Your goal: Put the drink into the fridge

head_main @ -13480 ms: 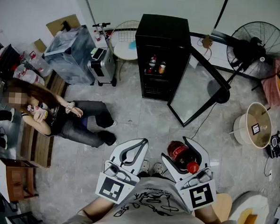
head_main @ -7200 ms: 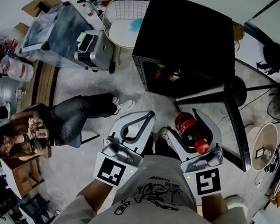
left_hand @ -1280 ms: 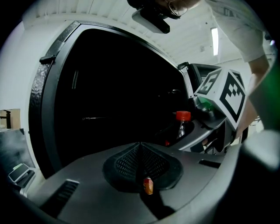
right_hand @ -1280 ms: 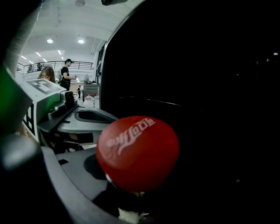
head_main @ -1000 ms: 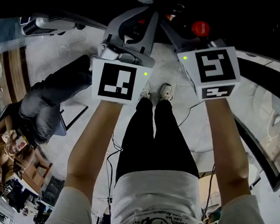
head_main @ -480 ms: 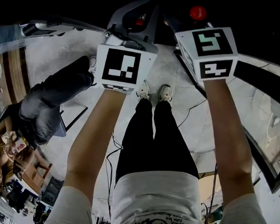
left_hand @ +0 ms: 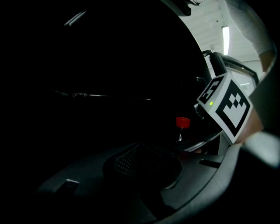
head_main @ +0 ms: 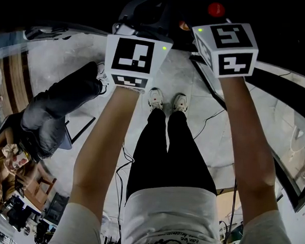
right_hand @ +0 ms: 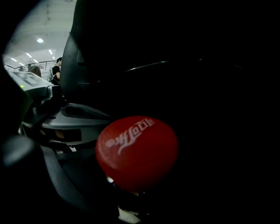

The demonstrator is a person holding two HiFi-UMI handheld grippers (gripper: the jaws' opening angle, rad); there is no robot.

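The drink is a dark cola bottle with a red cap (head_main: pixel 216 9). My right gripper (head_main: pixel 215 1) is shut on it, and its marker cube (head_main: pixel 229 49) sits just behind the cap. In the right gripper view the cap (right_hand: pixel 137 151) fills the middle, and the bottle's body and the jaws are lost in darkness. The black fridge (head_main: pixel 282 18) spans the top of the head view, and both grippers reach into its dark opening. My left gripper (head_main: pixel 149 9) is beside the right one, open and holding nothing. In its own view one mesh pad (left_hand: pixel 140 162) shows low down, with the bottle cap (left_hand: pixel 182 122) to the right.
The fridge's open glass door (head_main: pixel 289 153) slants down the right side. A seated person (head_main: pixel 44 122) is on the floor at the left. My own shoes (head_main: pixel 166 100) stand just before the fridge, with a cable (head_main: pixel 215 115) on the floor beside them.
Both grippers have moved up the picture, deeper into the dark fridge opening. The red cap went with the right one. The jaws look unchanged.
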